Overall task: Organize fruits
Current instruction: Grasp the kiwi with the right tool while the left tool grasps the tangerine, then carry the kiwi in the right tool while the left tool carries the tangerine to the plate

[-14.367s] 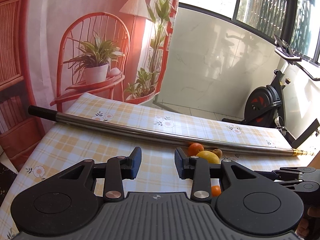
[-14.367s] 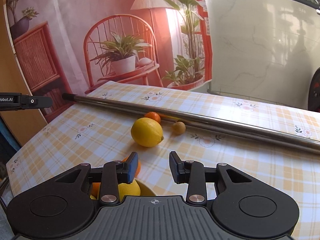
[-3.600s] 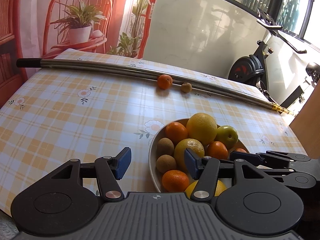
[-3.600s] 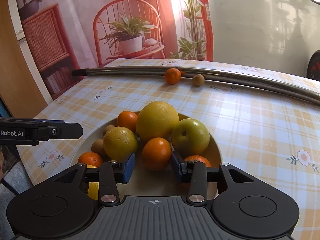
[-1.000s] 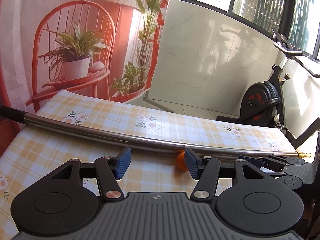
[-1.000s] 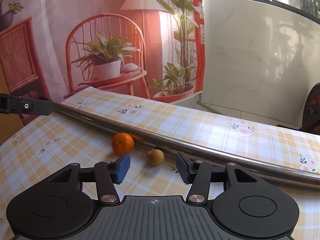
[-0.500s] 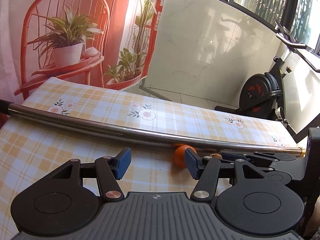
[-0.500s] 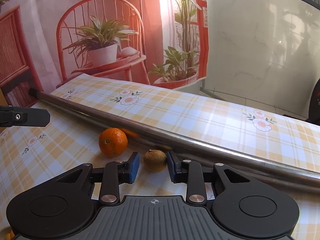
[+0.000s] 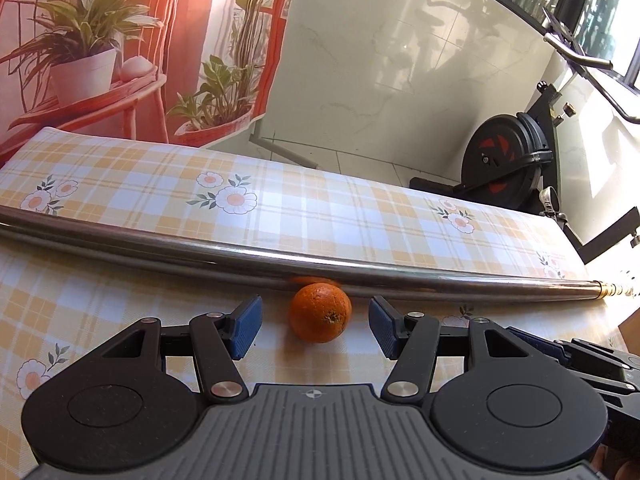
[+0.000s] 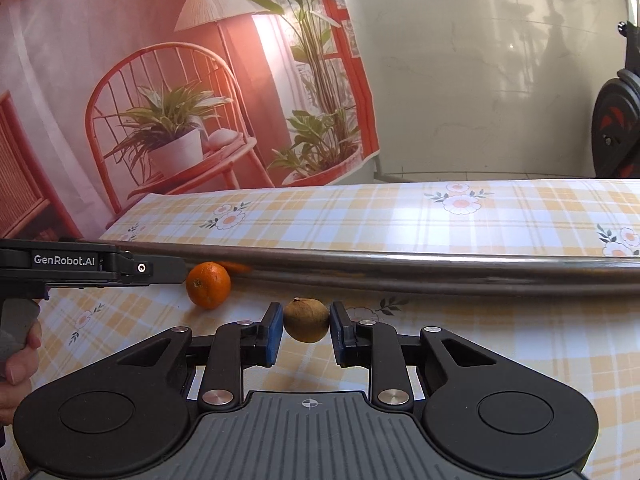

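A small orange (image 9: 320,313) lies on the checked tablecloth against a long metal pole (image 9: 280,258). My left gripper (image 9: 315,326) is open, its blue pads standing on either side of the orange without touching it. In the right wrist view the same orange (image 10: 208,284) sits left of a small brown kiwi (image 10: 306,320). My right gripper (image 10: 305,332) is shut on the kiwi, both pads pressed against its sides. The fruit bowl is out of view.
The metal pole (image 10: 400,266) crosses the whole table just behind both fruits. The left gripper's body (image 10: 92,266) and a hand (image 10: 16,356) reach in from the left. An exercise bike (image 9: 508,160) stands beyond the table's far right edge.
The left gripper moved forward and down until the orange came between its open jaws. The right gripper closed its jaws onto the kiwi and rolled slightly.
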Demonstrator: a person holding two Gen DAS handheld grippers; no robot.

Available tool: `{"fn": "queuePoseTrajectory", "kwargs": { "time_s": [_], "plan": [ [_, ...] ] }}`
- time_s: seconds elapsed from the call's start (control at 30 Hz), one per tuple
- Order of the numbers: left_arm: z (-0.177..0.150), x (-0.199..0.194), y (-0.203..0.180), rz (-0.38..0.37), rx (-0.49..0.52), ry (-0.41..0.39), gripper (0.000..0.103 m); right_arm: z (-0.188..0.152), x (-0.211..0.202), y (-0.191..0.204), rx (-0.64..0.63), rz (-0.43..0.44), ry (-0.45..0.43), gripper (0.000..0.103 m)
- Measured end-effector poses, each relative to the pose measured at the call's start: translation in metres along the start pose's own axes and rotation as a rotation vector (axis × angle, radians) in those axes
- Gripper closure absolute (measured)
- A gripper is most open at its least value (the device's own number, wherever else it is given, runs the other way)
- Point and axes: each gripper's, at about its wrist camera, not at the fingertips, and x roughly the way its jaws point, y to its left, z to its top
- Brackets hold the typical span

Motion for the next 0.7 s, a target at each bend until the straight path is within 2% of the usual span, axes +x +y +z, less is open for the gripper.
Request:
{"fn": "queuePoseTrajectory", "kwargs": {
  "time_s": [0.07,0.27,0.47,0.7],
  "plan": [
    [0.002,0.010,-0.004,0.024,0.029,0.030,0.043,-0.005,-0.012,-0.004,0.019,-0.011,-0.023,0.080],
    [0.007,0.026,0.000,0.020,-0.002,0.064,0.061,-0.020,-0.042,-0.012,0.065,-0.025,-0.060,0.080],
    [0.002,0.019,-0.006,0.031,0.026,0.057,0.062,-0.032,-0.059,-0.016,0.114,-0.027,-0.067,0.080],
    [-0.011,-0.022,-0.018,-0.015,0.076,0.031,0.063,-0.041,-0.077,-0.016,0.137,-0.028,-0.069,0.080]
  ]
}}
